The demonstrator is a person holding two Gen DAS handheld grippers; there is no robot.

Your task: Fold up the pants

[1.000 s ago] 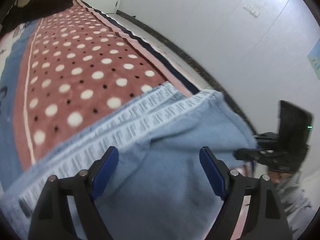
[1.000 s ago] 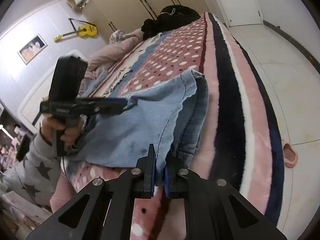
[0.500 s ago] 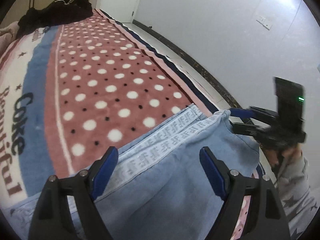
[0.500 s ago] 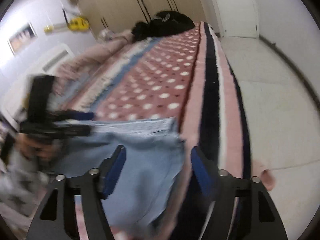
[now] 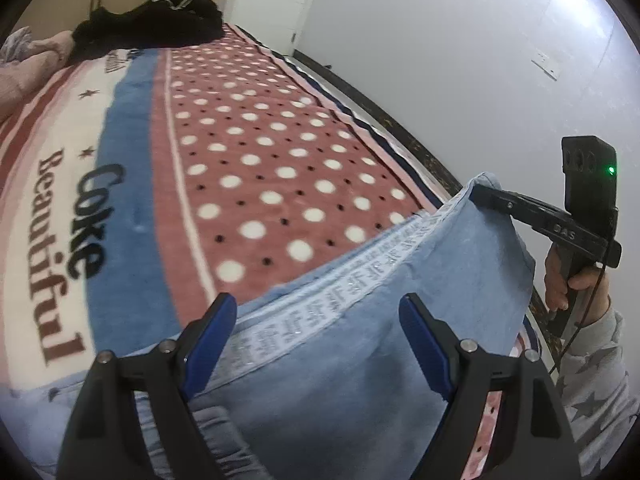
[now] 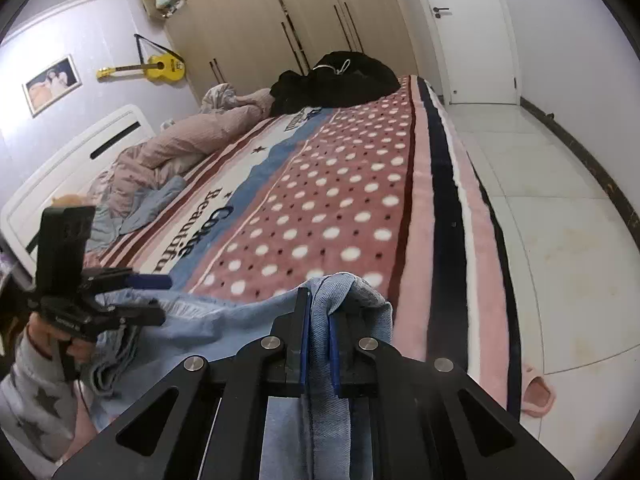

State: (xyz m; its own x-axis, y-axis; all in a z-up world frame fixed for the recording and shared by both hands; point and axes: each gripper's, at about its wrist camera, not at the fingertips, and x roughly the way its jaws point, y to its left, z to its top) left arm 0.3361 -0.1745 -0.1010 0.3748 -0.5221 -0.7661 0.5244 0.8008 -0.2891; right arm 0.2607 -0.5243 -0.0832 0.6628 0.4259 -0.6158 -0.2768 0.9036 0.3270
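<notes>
The right gripper (image 6: 318, 330) clamps the light-blue denim pants (image 6: 240, 320); the left gripper (image 5: 316, 344) gapes empty over them, so it probably must clamp next.

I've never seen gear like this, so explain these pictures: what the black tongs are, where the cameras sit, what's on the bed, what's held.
No robot here: a person holds a two-finger gripper in each hand, each with a wide-angle camera looking forward along it. One picture comes from the left gripper, the other from the right gripper; each also shows the other. On the bed lies a spotted blanket with light blue pants at its near end and a heap of black clothes at the far end. The right gripper's jaws have just been closing and pinch a raised fold of the pants. The left gripper is open above them, holding nothing.
</notes>
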